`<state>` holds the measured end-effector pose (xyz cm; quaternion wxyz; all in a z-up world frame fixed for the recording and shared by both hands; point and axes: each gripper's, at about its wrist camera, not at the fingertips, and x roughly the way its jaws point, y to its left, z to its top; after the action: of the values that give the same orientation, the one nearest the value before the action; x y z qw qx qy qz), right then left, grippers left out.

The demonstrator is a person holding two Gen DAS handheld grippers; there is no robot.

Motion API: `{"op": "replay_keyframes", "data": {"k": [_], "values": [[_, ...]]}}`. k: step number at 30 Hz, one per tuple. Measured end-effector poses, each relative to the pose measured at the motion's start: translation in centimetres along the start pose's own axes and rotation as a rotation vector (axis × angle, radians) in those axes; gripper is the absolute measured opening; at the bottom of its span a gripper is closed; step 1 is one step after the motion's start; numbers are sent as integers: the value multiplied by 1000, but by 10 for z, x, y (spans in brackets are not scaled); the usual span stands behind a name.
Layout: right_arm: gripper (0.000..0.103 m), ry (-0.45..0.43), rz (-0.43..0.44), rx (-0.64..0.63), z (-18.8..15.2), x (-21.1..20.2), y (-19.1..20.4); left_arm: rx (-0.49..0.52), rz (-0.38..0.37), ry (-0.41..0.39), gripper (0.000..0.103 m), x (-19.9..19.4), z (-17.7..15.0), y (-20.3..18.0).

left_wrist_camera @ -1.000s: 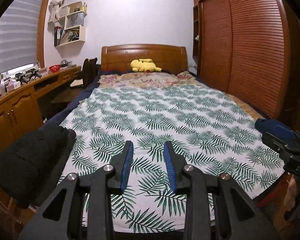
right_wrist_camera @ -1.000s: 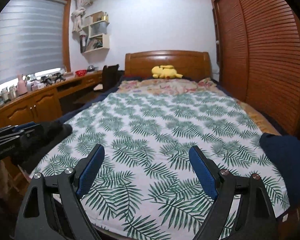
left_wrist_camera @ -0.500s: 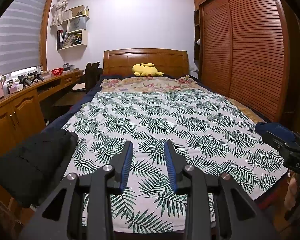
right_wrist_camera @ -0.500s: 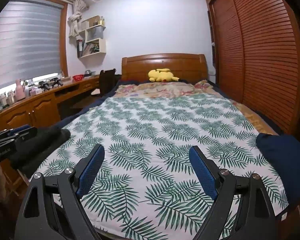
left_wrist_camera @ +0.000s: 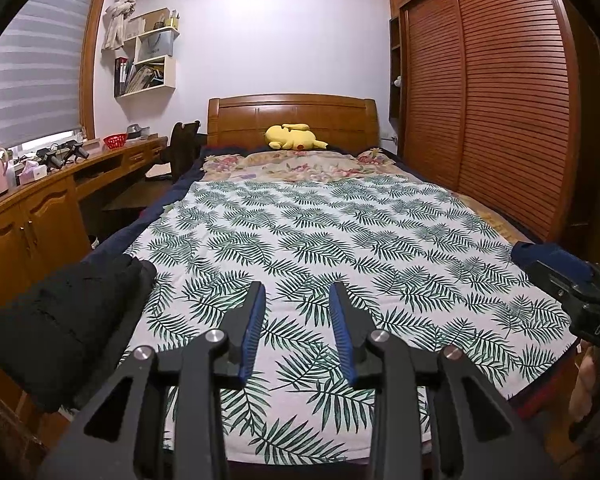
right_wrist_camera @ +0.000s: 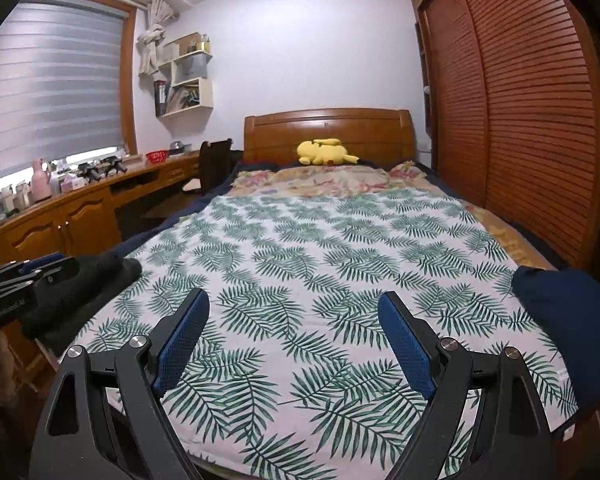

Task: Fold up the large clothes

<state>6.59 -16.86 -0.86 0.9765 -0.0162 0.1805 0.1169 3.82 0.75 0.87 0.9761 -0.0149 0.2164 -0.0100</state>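
I hold both grippers at the foot of the bed (left_wrist_camera: 380, 216), above its palm-leaf quilt (right_wrist_camera: 340, 264); against a second ago the headboard (left_wrist_camera: 292, 120) and the yellow plush toy (left_wrist_camera: 294, 142) sit lower in both views, so the cameras look tipped slightly upward, while nothing on the bed has shifted. The left gripper (left_wrist_camera: 297, 294) has its fingers a narrow gap apart with nothing between them; the right gripper (right_wrist_camera: 294, 300) stands wide open and empty. The clothes to fold lie at the near corners: a black garment (left_wrist_camera: 64, 320) bunched on the left edge, a navy garment (right_wrist_camera: 568, 320) heaped on the right edge, well apart from each other. I judge that folding has not started; neither piece is touched, and the first job is to pick one and spread it flat on the quilt.
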Motion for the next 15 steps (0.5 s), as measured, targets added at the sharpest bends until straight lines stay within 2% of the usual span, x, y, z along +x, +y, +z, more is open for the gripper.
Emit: {"op": "replay_keyframes", "data": {"k": [15], "values": [[88,3,1,4,2,-3,0,2,-3,6,33,0,-2,-2]]}}
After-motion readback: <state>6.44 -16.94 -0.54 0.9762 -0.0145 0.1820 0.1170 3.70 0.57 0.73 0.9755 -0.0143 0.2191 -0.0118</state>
